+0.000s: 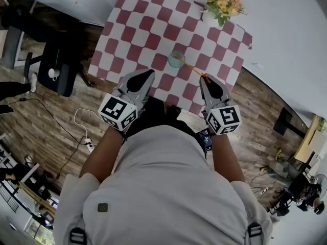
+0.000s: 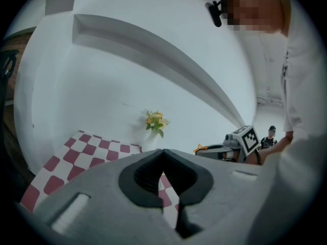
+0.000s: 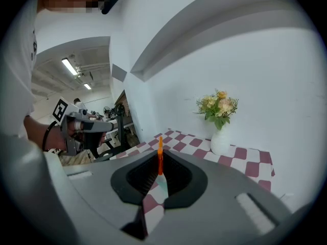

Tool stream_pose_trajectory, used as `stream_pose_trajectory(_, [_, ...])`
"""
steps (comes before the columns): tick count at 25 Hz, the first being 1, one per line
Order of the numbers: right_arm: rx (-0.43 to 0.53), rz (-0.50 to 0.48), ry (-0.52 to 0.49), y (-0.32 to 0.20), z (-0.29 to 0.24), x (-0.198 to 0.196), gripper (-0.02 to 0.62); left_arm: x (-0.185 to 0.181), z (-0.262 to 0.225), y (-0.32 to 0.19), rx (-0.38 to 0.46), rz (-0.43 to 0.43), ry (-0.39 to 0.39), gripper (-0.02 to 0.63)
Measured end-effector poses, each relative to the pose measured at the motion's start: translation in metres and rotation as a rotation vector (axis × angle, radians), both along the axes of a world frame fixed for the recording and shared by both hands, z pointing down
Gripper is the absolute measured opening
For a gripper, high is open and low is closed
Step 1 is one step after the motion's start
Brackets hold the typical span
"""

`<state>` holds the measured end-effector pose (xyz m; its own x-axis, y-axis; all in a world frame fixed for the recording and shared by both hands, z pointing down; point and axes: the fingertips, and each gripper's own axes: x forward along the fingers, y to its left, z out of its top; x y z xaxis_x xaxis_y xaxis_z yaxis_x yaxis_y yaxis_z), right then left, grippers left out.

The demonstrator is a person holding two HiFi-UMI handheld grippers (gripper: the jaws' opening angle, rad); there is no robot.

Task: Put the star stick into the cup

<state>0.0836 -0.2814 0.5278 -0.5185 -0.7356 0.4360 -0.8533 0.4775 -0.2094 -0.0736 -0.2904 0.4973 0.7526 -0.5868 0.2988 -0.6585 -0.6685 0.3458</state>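
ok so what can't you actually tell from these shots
- Head view: whether the star stick tip sits inside the cup or just over its rim; too small to tell.
- Right gripper view: the star itself; only a thin orange strip shows between the right gripper's shut jaws.
- Left gripper view: the cup, blocked by the left gripper's own body.

In the head view the star stick (image 1: pixel 191 69) is too small to tell whether its far end enters the cup (image 1: pixel 176 59); the right gripper (image 1: pixel 206 80) covers its near end, and the person's torso (image 1: pixel 163 188) hides the tabletop (image 1: pixel 153 24) near edge
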Motion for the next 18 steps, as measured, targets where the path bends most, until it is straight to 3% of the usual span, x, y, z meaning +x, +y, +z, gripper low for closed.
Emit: stream_pose_trajectory(18, [-0.125, -0.011, 0.042, -0.018, 0.062, -0.007, 0.028, 0.004, 0.037, -0.028, -0.069, 0.028, -0.004, 0.003])
